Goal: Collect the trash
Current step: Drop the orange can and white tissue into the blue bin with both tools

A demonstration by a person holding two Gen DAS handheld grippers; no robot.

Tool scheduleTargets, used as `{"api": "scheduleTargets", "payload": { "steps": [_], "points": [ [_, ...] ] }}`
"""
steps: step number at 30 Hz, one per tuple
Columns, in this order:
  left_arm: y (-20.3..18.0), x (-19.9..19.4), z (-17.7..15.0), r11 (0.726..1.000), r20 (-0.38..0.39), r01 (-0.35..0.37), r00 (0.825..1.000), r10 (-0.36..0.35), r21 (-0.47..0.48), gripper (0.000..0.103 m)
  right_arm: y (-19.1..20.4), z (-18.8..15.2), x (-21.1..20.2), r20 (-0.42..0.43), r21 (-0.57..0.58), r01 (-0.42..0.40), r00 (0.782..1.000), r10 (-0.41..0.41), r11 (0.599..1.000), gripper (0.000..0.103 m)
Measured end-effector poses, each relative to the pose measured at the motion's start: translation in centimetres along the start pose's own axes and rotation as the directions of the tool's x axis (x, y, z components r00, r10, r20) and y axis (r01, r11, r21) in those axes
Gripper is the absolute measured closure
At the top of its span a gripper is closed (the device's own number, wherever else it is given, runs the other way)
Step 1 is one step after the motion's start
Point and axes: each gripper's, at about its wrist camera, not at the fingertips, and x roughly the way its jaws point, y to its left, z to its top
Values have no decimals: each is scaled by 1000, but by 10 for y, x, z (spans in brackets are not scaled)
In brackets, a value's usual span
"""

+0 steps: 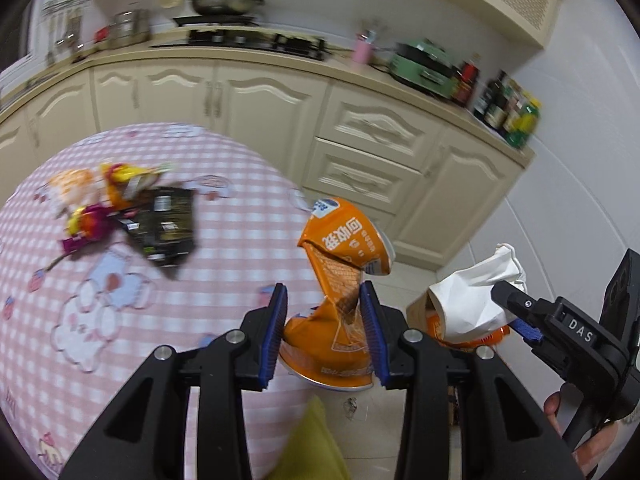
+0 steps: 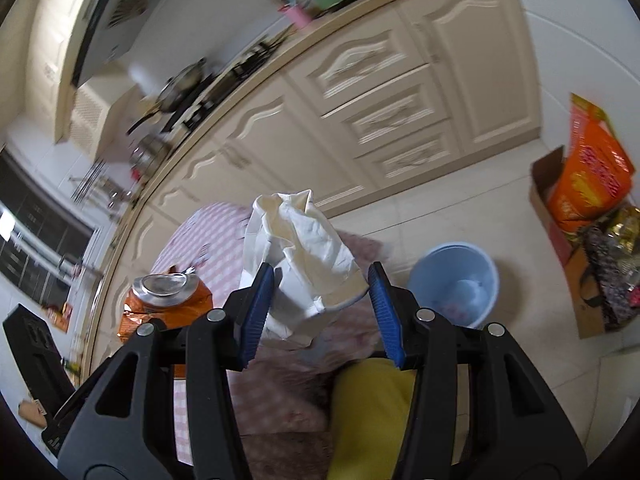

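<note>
My left gripper (image 1: 323, 300) is shut on a crushed orange drink can (image 1: 340, 264), its blue pads squeezing the dented waist; it hangs over the edge of the round table. To its right my right gripper (image 1: 509, 309) is shut on a crumpled white paper cup (image 1: 468, 300). In the right wrist view the same white cup (image 2: 304, 264) sits between the right gripper's (image 2: 320, 276) pads, and the orange can (image 2: 168, 300) shows at the left. A pale blue bin (image 2: 454, 284) stands open on the floor, right of the cup.
Several snack wrappers (image 1: 132, 208) lie on the pink checked tablecloth (image 1: 224, 216). Cream cabinets (image 1: 360, 128) and a cluttered counter run behind. A cardboard box with an orange bag (image 2: 584, 184) stands on the floor beyond the bin. Yellow cloth (image 2: 368, 416) is below the grippers.
</note>
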Motion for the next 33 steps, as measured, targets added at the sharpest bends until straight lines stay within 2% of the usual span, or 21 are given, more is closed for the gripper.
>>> {"api": "scheduleTargets", "payload": {
  "steps": [8,17,20,26,28,33],
  "points": [
    [-67,44,-3,992,-86,63,995,-54,111,66,-59,10,-13,16,70,113,993,-115,991,55],
    [-114,110,-16,978,-209,92,976,-51,189,66,-108,15,-1,-27,115,213,977,-211,970,55],
    [-122,130,-20,976,-240,90,970,-41,201,66,-118,15,9,-50,125,235,972,-231,964,55],
    [-131,156,-18,970,-242,54,970,6,239,64,-126,13,28,-92,128,255,965,-244,958,55],
    [-131,164,-16,969,-241,21,970,41,246,47,-126,13,34,-103,129,257,964,-245,958,55],
    [-115,168,-6,979,-234,0,971,50,205,47,-120,14,48,-123,117,258,962,-243,959,55]
  ]
}}
